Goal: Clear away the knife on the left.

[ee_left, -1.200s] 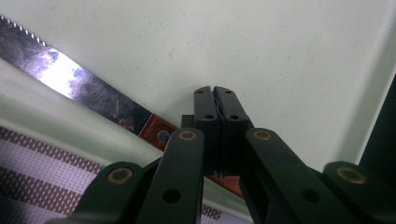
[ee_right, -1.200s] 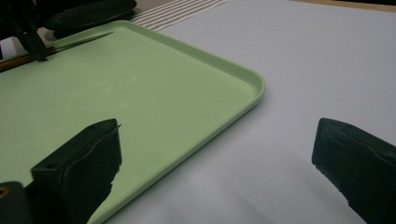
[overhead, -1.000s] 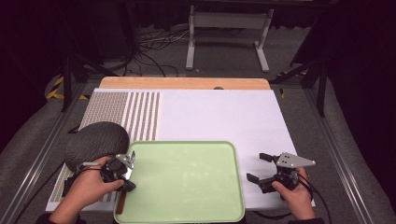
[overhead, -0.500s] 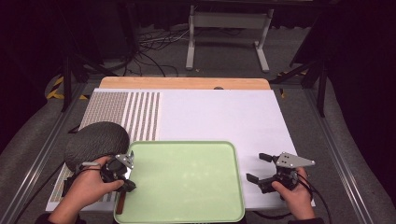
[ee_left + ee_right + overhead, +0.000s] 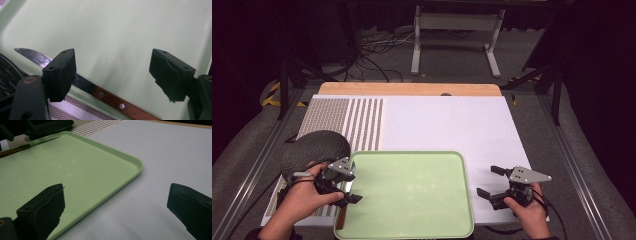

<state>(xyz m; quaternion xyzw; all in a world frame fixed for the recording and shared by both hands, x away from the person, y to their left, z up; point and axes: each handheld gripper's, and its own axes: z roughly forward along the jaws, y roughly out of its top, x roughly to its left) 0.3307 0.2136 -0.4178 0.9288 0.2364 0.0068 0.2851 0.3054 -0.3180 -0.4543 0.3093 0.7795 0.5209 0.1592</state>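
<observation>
While the left gripper point(image 5: 343, 186) sits over the left rim of the pale green rectangular plastic tray point(image 5: 412, 180), its two black fingers point(image 5: 60, 71) stand wide apart and grip nothing; in the left gripper view they straddle bare tray floor, with the serrated steel knife with a riveted reddish-brown wooden handle point(image 5: 110, 98) lying just below and behind them along the tray's edge, its blade passing behind the left finger. Whether that finger touches the blade cannot be told. The right gripper point(image 5: 493, 182) is held off the tray's right side, low over the white sheet that covers the worktop point(image 5: 447, 125), and its fingers point(image 5: 45, 207) are likewise spread wide and empty; in the right gripper view one finger sits in front of the tray's near rim and the other over plain white sheet. The tray's floor is bare and it lies at the near edge of the worktop between the two hands. A dark grey round woven mat point(image 5: 314, 147) lies just left of the tray, behind the left hand point(image 5: 299, 200), partly on the striped and dotted panel point(image 5: 347, 122) at the sheet's left. The right hand point(image 5: 527, 212) is near the worktop's front right corner.
</observation>
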